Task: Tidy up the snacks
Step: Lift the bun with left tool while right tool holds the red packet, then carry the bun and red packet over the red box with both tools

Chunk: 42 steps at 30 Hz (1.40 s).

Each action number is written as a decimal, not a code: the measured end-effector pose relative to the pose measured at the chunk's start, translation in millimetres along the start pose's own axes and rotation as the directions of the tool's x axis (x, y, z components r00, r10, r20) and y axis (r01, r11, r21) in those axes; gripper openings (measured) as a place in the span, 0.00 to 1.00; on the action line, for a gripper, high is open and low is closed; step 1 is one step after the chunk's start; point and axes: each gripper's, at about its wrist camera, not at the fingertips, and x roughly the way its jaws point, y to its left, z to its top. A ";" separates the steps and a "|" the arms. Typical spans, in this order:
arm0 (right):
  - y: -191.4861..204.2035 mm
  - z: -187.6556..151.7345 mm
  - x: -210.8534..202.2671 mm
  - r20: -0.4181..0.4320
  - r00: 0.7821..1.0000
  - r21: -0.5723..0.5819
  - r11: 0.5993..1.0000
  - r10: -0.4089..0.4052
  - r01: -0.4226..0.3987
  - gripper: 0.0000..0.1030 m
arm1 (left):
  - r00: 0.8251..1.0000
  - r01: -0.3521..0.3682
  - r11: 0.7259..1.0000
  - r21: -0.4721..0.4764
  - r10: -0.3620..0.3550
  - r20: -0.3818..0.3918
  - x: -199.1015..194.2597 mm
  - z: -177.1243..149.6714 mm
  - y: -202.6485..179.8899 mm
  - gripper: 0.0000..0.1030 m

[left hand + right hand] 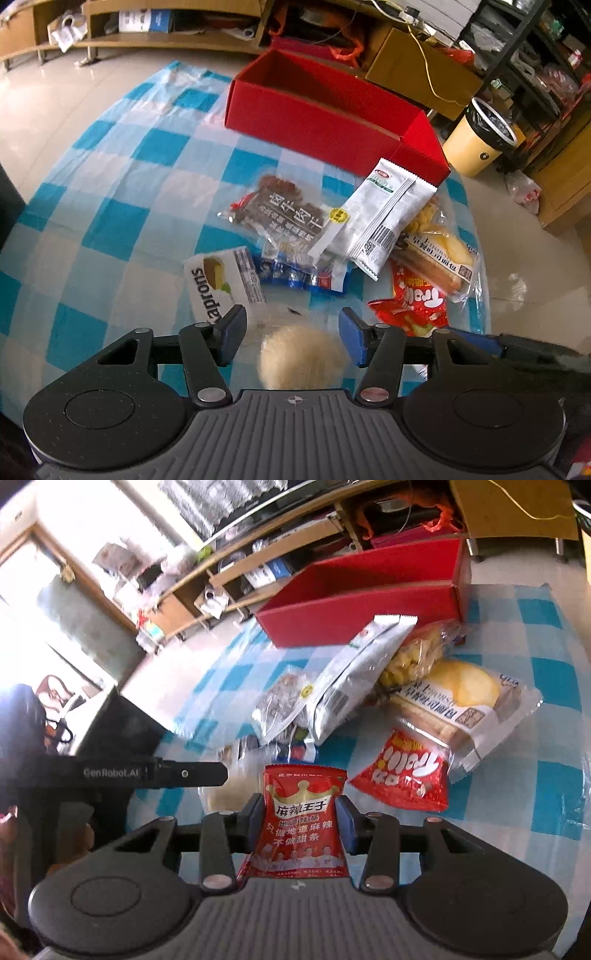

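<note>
An open red box [332, 122] stands at the far side of the blue-checked table; it also shows in the right wrist view [369, 602]. Snacks lie in a pile before it: a beef jerky bag [284, 210], a white packet [384, 221], a bread pack [439, 258], a red snack bag [413, 302] and a Kaprons box [221, 284]. My left gripper [291, 336] is open above a pale round bun [299, 358]. My right gripper [301, 821] is shut on a red spicy-strip packet [301, 830], held above the table.
A yellow waste bin [480, 144] stands on the floor right of the table. Wooden shelves [147, 26] line the back wall. The left gripper's body [155, 771] shows at the left of the right wrist view.
</note>
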 end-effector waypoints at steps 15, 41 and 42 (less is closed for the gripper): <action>-15.4 5.7 -15.6 0.055 0.998 0.042 0.999 0.024 -0.026 0.40 | 0.984 -0.144 0.987 0.067 0.150 -0.097 55.8 -20.4 -34.0 0.67; -16.4 81.0 -22.9 0.224 0.973 0.043 0.997 0.055 -0.066 0.40 | 0.996 -0.060 0.998 0.032 0.057 0.070 15.5 64.7 -44.6 0.62; -17.8 87.6 -20.2 0.229 0.972 0.045 0.997 0.055 -0.067 0.40 | 0.995 -0.061 0.998 0.032 0.058 0.080 16.7 72.4 -45.2 0.62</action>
